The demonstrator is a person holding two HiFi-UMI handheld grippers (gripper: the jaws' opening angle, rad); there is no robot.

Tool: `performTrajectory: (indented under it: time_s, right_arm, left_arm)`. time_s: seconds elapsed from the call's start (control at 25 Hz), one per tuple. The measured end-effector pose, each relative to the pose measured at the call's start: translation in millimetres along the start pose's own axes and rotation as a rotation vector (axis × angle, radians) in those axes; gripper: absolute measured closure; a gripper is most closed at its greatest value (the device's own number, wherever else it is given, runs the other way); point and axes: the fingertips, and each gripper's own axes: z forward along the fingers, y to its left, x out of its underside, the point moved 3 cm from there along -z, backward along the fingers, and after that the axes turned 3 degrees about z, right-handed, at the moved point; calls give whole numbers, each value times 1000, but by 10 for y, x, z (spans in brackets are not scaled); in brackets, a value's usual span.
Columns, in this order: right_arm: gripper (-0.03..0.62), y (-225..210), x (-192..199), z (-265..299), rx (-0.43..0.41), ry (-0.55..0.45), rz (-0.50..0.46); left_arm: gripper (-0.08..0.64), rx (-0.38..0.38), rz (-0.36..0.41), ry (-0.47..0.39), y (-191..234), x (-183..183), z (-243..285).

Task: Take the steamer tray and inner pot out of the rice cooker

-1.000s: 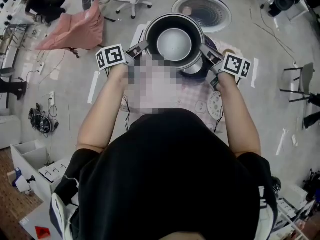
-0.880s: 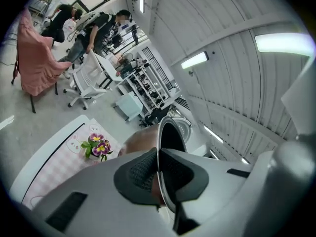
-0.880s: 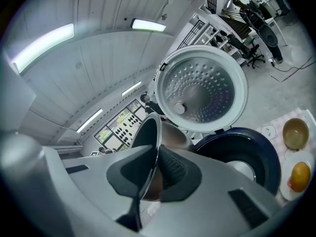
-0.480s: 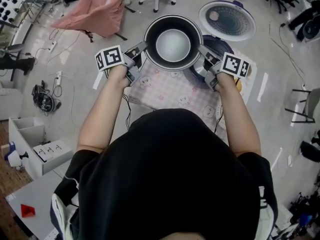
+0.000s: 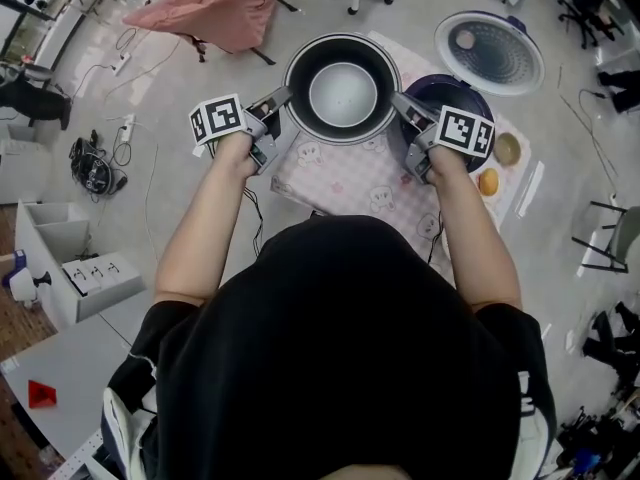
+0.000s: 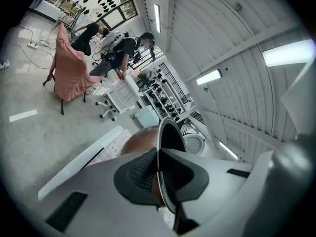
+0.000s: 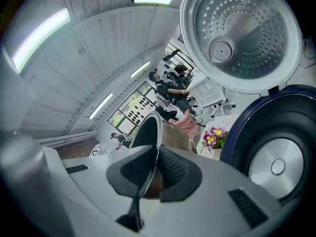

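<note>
Blk s/s tee (image 5: 340, 368), b/w marker cubes (image 5: 219, 118)

So the inner pot (image 5: 342, 88) sits right between the left fingers (image 5: 274, 99) and right fingers (image 5: 406, 109). The rice cooker (image 5: 472, 92) is just right of the right fingers, with its lid (image 5: 490, 53) behind it.

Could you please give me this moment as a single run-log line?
left claw: shut on inner pot rim | right claw: shut on opposite rim | inner pot: out of rice cooker | lid: open
</note>
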Motion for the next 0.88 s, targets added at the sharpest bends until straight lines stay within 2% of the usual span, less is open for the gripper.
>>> performTrajectory:
  time_s: [0.28,0.88]
  right_arm:
    - [548,-197,284,234,32,58,28]
    - [545,-767,1217,404,138,176,148]
  left_arm:
    - [523,-33,-51,33,398,173,-46]
    - [523,-103,-177,190,1271,880,-54]
